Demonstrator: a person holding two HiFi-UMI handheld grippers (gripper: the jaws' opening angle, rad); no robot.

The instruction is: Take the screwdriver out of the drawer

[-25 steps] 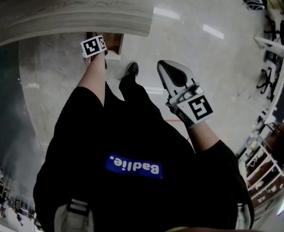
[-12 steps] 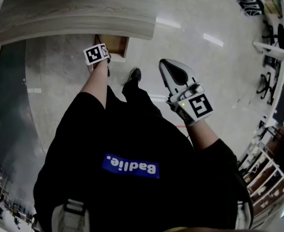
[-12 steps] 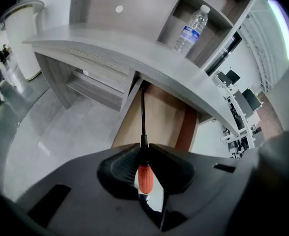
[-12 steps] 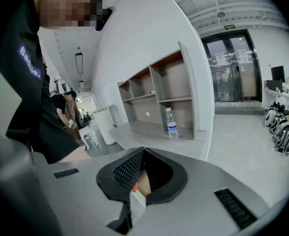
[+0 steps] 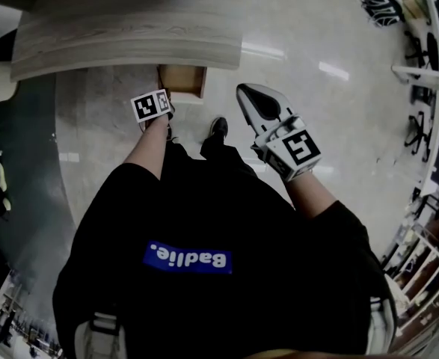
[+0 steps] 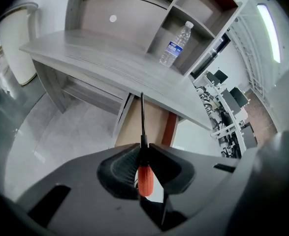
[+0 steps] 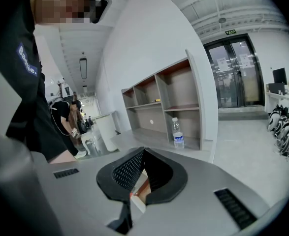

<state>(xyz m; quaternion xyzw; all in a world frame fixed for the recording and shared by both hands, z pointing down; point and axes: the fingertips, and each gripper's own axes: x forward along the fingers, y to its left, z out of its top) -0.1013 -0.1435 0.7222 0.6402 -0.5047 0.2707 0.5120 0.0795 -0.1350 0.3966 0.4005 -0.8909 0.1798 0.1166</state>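
Orange-red-handled screwdriver with a thin black shaft (image 6: pixel 145 179) was clamped in the left gripper (image 6: pixel 142 148). The jaws were closed on it where handle meets shaft. Handle end sat toward the camera, shaft pointed away toward the desk edge. It was held in the air on the near side of the open brown wooden drawer (image 6: pixel 145 124). In the left gripper view the shaft lay across the drawer's inside.

The drawer was pulled out from under the right end of the light grey wood-grain desk (image 6: pixel 97 58). Its right wall was reddish-brown. In the head view we saw the left gripper's marker cube just near-left of the drawer's front; the jaws themselves were hidden there.

Right gripper (image 7: pixel 143 151): jaw tips together, nothing between them. It was held up to the right of the drawer, well apart from the left gripper.

On the far side of the desk, a clear plastic water bottle with a blue label (image 6: pixel 176 44) stood upright beside the grey open shelving (image 6: pixel 183 6). A white rounded bin (image 6: pixel 17 43) stood off the desk's left end. Pale glossy floor (image 5: pixel 309 28) lay underneath.
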